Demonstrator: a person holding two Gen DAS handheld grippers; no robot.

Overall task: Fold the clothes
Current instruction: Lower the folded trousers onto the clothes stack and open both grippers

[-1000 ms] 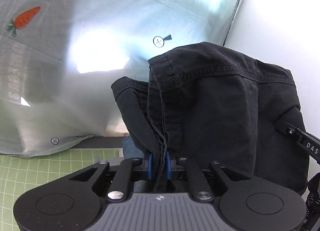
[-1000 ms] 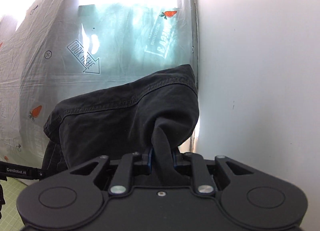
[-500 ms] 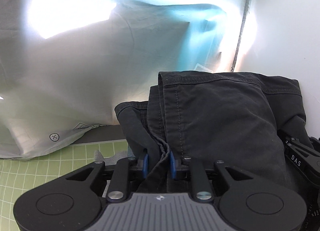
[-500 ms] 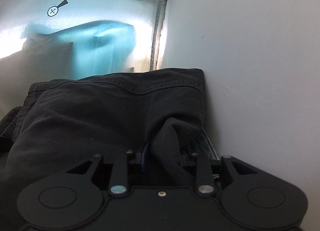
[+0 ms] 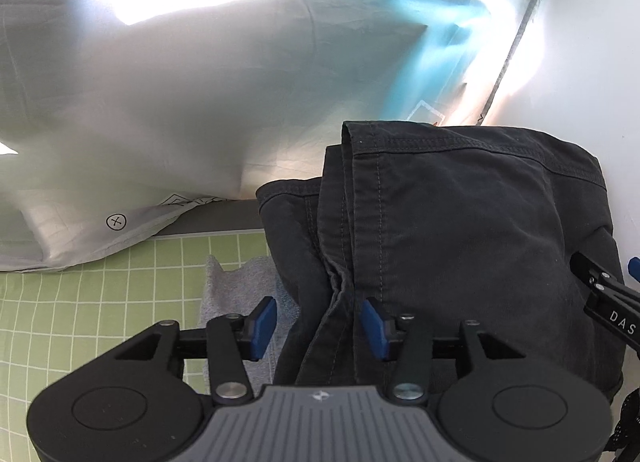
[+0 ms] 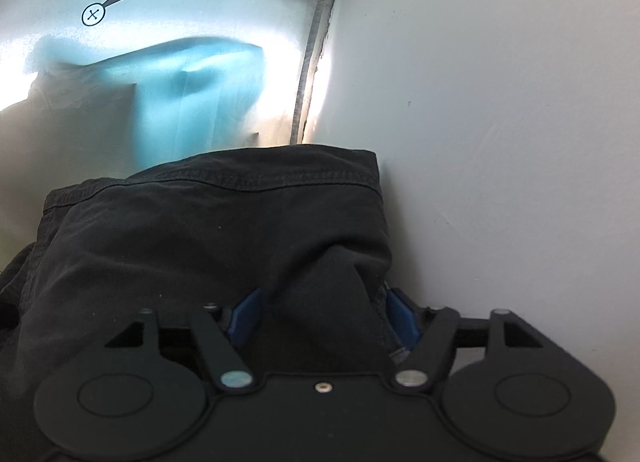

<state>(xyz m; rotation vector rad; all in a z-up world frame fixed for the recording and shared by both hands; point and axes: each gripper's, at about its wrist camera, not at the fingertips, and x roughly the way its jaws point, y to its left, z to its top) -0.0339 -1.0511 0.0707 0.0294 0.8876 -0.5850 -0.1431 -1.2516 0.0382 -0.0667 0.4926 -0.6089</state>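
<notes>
In the left wrist view, a pale sheet (image 5: 168, 110) is hanging at the far left and back, its lower edge lying on the green grid mat (image 5: 80, 302) that is covering the tabletop; a grey cloth (image 5: 236, 286) is lying on the mat just beside the dark garment; the left gripper (image 5: 318, 326) is standing wide, its blue pads (image 5: 262, 322) apart on either side of a bunched seam of the black trousers (image 5: 460, 246), with the left pad clear of the fabric; the trousers are lying folded in a heap on the tabletop, reaching back towards the sheet and the white wall (image 5: 592, 62); the tip of the other tool is showing at the right edge. In the right wrist view, the sheet (image 6: 160, 62) is filling the left side; the trousers (image 6: 208, 246) are lying ahead against the wall (image 6: 500, 122); the right gripper (image 6: 324, 314) is spread wide too, a raised peak of fabric sitting between its pads (image 6: 246, 314).
</notes>
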